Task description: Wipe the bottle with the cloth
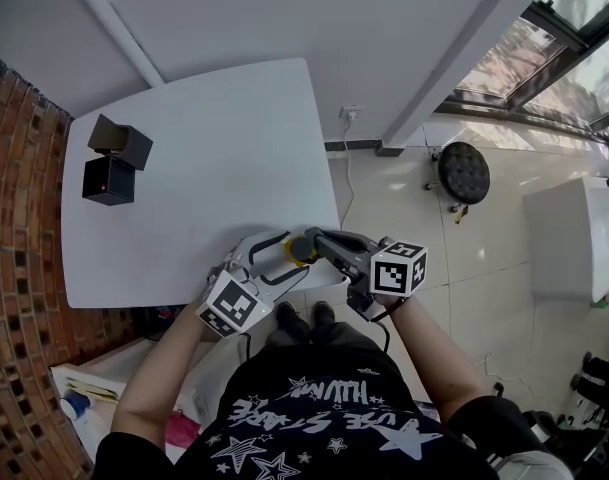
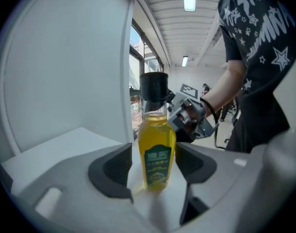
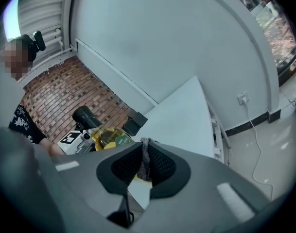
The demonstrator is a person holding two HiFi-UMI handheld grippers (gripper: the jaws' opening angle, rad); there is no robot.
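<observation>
Currently the right claw clenches a grey fabric cloth; the left claw apparently stands released around the black-capped yellow oil bottle, so wiping pressure could topple it.

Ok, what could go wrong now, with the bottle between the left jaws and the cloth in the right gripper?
1. The left gripper has its jaws around the bottle, but a gap shows beside one pad, so a push from the cloth might tip it.
2. The bottle seems to stand close to the near edge of the table, so it could fall off.
3. The right gripper shows little cloth past its pads, so a hard jaw might scrape the bottle.
</observation>
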